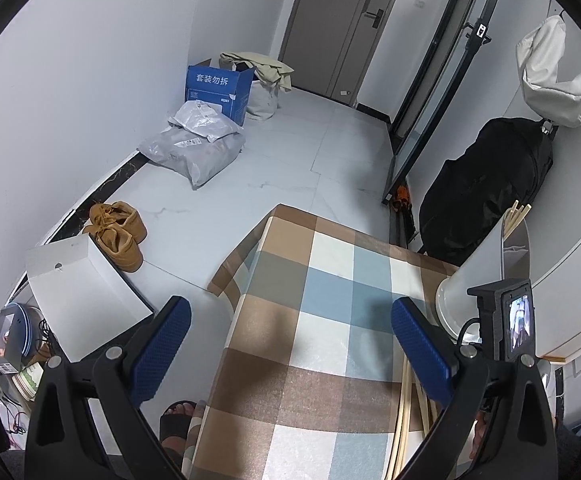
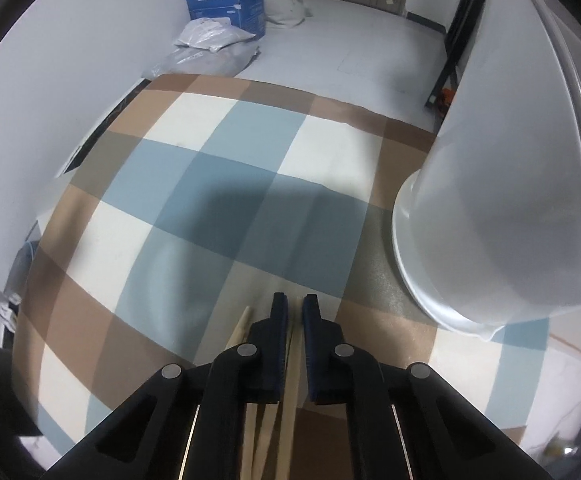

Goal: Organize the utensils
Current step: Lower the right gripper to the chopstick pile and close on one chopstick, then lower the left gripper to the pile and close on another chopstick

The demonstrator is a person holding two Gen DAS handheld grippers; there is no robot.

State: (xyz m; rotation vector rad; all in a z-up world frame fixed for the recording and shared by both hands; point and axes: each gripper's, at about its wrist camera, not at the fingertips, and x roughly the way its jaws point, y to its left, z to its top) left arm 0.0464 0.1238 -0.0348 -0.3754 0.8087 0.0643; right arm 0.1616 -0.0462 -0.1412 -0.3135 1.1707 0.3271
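My right gripper [image 2: 295, 305] is shut on a wooden chopstick [image 2: 290, 392], low over the checkered tablecloth [image 2: 194, 184]. More chopsticks [image 2: 239, 330] lie under it on the cloth. A tall white plastic container [image 2: 502, 200] stands to its right. In the left wrist view my left gripper [image 1: 290, 344] is open and empty above the table's left part [image 1: 298, 320]. The container [image 1: 486, 276] stands at its right, holding chopsticks [image 1: 516, 216] and a metal blade. Loose chopsticks [image 1: 404, 416] lie near the right finger.
The table's left edge drops to the tiled floor [image 1: 274, 160]. On the floor are brown shoes [image 1: 118, 232], a white box [image 1: 78, 292], grey parcels [image 1: 194, 140] and a blue carton [image 1: 218, 88]. A black bag [image 1: 486, 188] leans by the wall at the right.
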